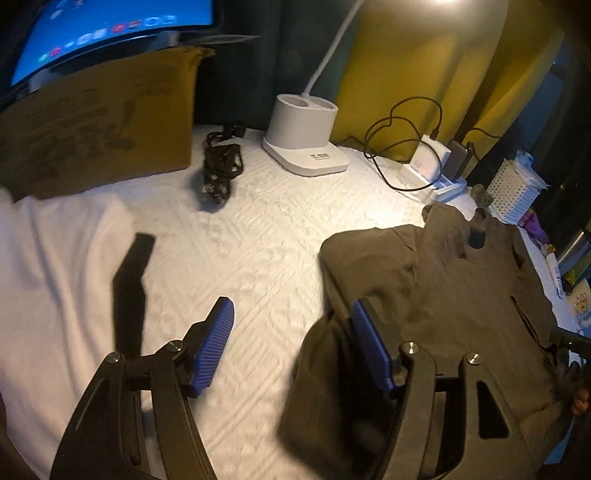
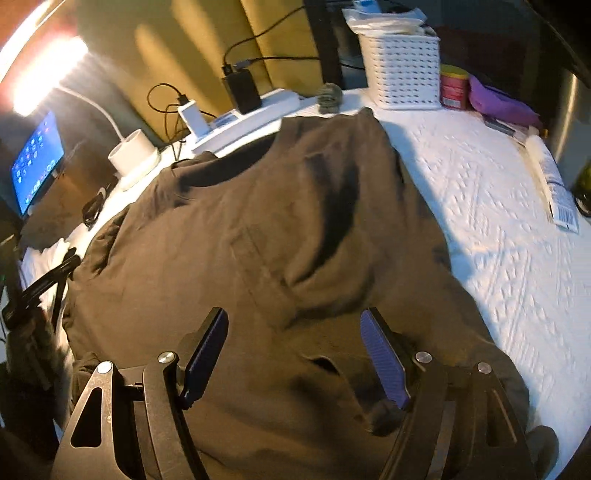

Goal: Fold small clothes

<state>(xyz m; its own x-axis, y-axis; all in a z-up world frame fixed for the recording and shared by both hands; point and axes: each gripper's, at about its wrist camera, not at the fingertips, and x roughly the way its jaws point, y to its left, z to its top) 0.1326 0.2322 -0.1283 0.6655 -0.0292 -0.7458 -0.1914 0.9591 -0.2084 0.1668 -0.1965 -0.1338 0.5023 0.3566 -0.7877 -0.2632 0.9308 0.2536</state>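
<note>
A dark olive-brown t-shirt (image 2: 280,229) lies spread and wrinkled on the white quilted surface (image 2: 491,229). In the left wrist view the shirt (image 1: 443,280) fills the right side. My left gripper (image 1: 291,314) is open and empty, above the shirt's left edge, with its right finger over the cloth and its left finger over the bare quilt. My right gripper (image 2: 295,325) is open and empty, hovering over the shirt's lower middle. A white cloth (image 1: 55,266) lies at the left in the left wrist view.
A white lamp base (image 1: 303,136) and a coiled black cable (image 1: 221,162) sit at the back. A power strip with chargers (image 2: 240,114), a white perforated basket (image 2: 402,70), a red can (image 2: 454,88) and a purple item (image 2: 498,103) line the far edge. A cardboard box (image 1: 99,122) and a monitor (image 1: 110,29) stand at the left.
</note>
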